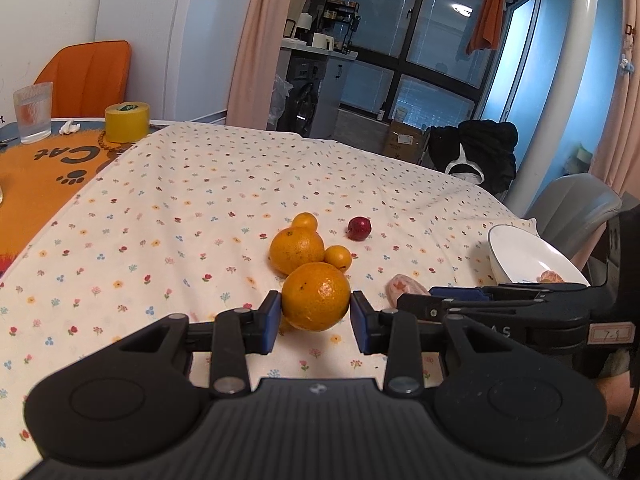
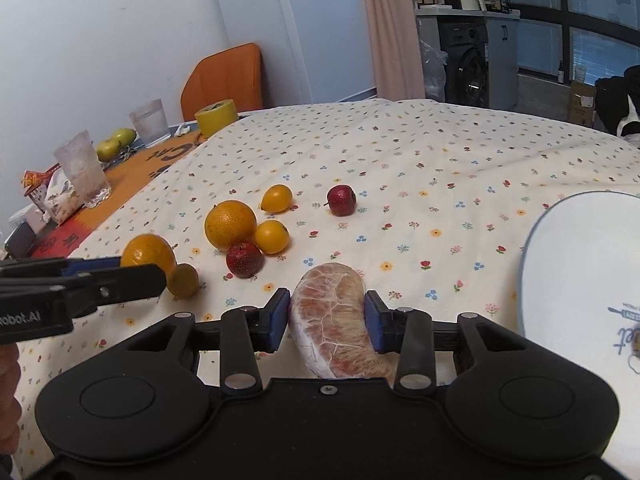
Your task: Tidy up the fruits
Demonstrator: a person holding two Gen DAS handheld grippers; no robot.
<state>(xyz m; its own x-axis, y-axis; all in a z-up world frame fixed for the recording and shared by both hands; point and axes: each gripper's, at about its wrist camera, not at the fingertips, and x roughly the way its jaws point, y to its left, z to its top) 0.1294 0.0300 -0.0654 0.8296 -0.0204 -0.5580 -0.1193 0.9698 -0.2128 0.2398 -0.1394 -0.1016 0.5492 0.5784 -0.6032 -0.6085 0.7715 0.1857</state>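
Note:
My left gripper (image 1: 316, 308) is shut on a large orange (image 1: 316, 294), blue pads against both its sides; the right wrist view shows this gripper (image 2: 142, 270) and orange (image 2: 147, 252) at far left. My right gripper (image 2: 327, 316) is shut on a pink peeled citrus segment in plastic wrap (image 2: 332, 320), also seen from the left wrist (image 1: 404, 288). On the floral cloth lie another orange (image 2: 230, 224), three small kumquats (image 2: 276, 198), (image 2: 272, 236), (image 2: 183, 280) and two red fruits (image 2: 341, 199), (image 2: 244, 260). A white bowl (image 2: 580, 260) stands at the right.
The bowl (image 1: 520, 246) holds an orange piece (image 1: 551, 277). At the table's far left stand two glasses (image 2: 82, 168), (image 2: 150, 122), a yellow tape roll (image 2: 216, 116), green pears (image 2: 116, 142) and snack packets. An orange chair (image 2: 224, 80) is behind; a grey chair (image 1: 576, 204) is at the right.

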